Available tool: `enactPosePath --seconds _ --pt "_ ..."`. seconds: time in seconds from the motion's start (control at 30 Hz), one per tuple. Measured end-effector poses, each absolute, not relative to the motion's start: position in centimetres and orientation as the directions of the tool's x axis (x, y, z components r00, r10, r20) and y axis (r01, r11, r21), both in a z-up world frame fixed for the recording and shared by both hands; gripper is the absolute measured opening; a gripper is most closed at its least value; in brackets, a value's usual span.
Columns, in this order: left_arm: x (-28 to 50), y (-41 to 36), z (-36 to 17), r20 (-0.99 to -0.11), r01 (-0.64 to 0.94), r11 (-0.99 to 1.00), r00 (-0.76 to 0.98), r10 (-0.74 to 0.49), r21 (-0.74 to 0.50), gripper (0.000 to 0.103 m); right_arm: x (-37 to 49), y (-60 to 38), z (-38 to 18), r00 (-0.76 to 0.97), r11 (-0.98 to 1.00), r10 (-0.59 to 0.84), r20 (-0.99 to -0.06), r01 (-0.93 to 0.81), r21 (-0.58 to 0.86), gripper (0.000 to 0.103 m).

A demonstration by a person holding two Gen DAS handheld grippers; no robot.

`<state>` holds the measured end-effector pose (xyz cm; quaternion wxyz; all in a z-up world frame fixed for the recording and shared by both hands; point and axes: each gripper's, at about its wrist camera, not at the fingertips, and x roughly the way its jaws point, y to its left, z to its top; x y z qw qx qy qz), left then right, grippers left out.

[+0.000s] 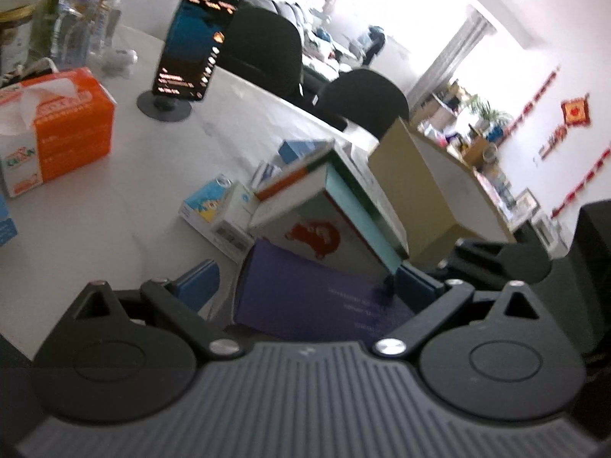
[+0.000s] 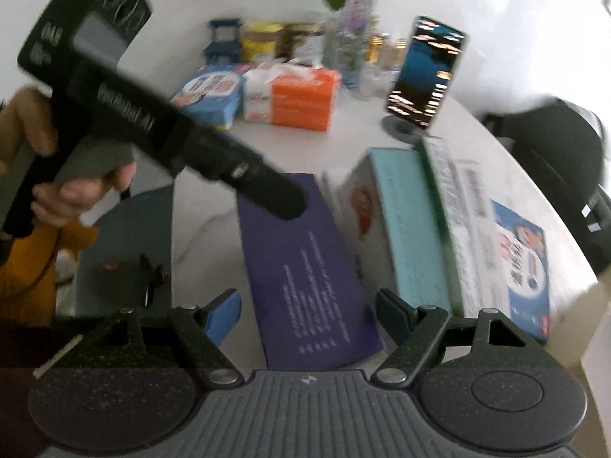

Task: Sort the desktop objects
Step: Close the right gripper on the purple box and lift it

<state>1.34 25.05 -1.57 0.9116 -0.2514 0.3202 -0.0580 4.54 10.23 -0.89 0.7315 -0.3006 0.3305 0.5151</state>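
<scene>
Much here is blurred or cut off. In the left wrist view the purple box [image 1: 305, 297] lies flat on the white table [image 1: 152, 175], its near end hidden behind the gripper body; the left gripper [image 1: 305, 286] stands with its blue pads spread wide to either side of the box, clamping nothing. A white box with a teal side and a red picture [image 1: 328, 225] leans tilted just beyond the purple box, its lower corner over the purple box's far end — whether they touch cannot be told. Small blue-and-white cartons [image 1: 221, 210] lie left of the purple box; their print is unreadable.

The right wrist view shows the purple box [image 2: 305, 267] from the other side, its white lettering too small to read. The right gripper [image 2: 307, 315] is spread open around its near end, gripping nothing. Only this view shows the person's hand [image 2: 68, 191] on the left gripper's handle, whose black body [image 2: 183, 145] crosses above the far end of the purple box and hides part of it. It also shows a dark grey flat object [image 2: 130, 236] left of the purple box, half lost under the hand.

Beyond the purple box both views show the orange tissue pack [image 1: 72, 126] and a phone on a round stand [image 1: 191, 42]. Behind them stand jars and a glass vase [image 2: 351, 45], smeared by motion.
</scene>
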Motion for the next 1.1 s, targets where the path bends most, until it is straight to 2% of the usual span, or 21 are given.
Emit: enactPosePath --seconds 0.43,0.67,1.03,1.1 --pt "0.8 26.1 -1.3 -0.560 -0.168 0.847 0.810 -0.174 -0.505 0.100 4.8 14.5 -2.6 0.240 0.185 0.469 -0.850 -0.968 -0.172 0.076" --pt "0.5 26.7 -1.5 -0.568 -0.206 0.834 0.809 -0.148 -0.511 0.100 5.2 15.8 -3.7 0.191 0.175 0.445 -0.875 -0.977 -0.124 0.071" --pt "0.0 27.6 -1.7 -0.581 -0.260 0.816 0.807 -0.111 -0.516 0.100 4.6 16.1 -4.3 0.195 0.166 0.436 -0.879 -0.977 -0.134 0.073" --pt "-0.1 27.6 -1.7 -0.581 -0.265 0.814 0.807 -0.105 -0.516 0.100 4.7 16.1 -4.2 0.187 0.172 0.432 -0.883 -0.977 -0.123 0.071"
